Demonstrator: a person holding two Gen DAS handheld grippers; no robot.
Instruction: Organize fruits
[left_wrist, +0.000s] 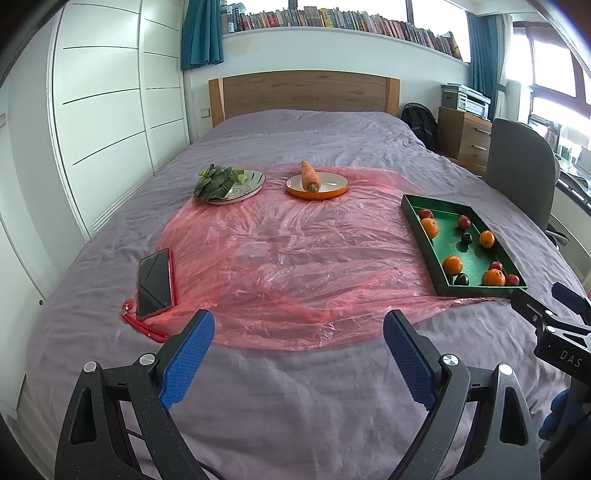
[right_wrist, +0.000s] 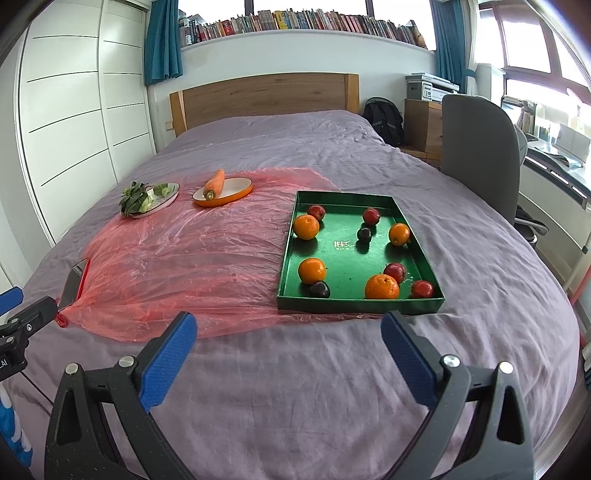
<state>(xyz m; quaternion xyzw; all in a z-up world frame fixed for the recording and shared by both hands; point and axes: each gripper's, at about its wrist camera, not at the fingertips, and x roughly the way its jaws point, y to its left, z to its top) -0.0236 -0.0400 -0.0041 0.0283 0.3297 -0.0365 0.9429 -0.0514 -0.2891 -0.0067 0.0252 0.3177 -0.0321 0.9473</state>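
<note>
A green tray (right_wrist: 354, 258) lies on the bed and holds several oranges (right_wrist: 312, 270), red apples (right_wrist: 395, 272) and dark plums (right_wrist: 364, 235). It also shows at the right in the left wrist view (left_wrist: 417, 221). An orange-rimmed plate (right_wrist: 236, 195) carries a carrot (right_wrist: 215, 184). A patterned plate (right_wrist: 164, 201) carries leafy greens (right_wrist: 133, 197). My right gripper (right_wrist: 288, 328) is open and empty, just short of the tray's near edge. My left gripper (left_wrist: 299, 328) is open and empty over the near edge of the pink plastic sheet (left_wrist: 280, 266).
A phone (left_wrist: 155, 282) with a red strap lies at the sheet's left edge. The bed has a purple cover (left_wrist: 295, 406) and a wooden headboard (left_wrist: 303, 92). A grey chair (right_wrist: 480, 158) and desk stand to the right, white wardrobes (left_wrist: 107, 110) to the left.
</note>
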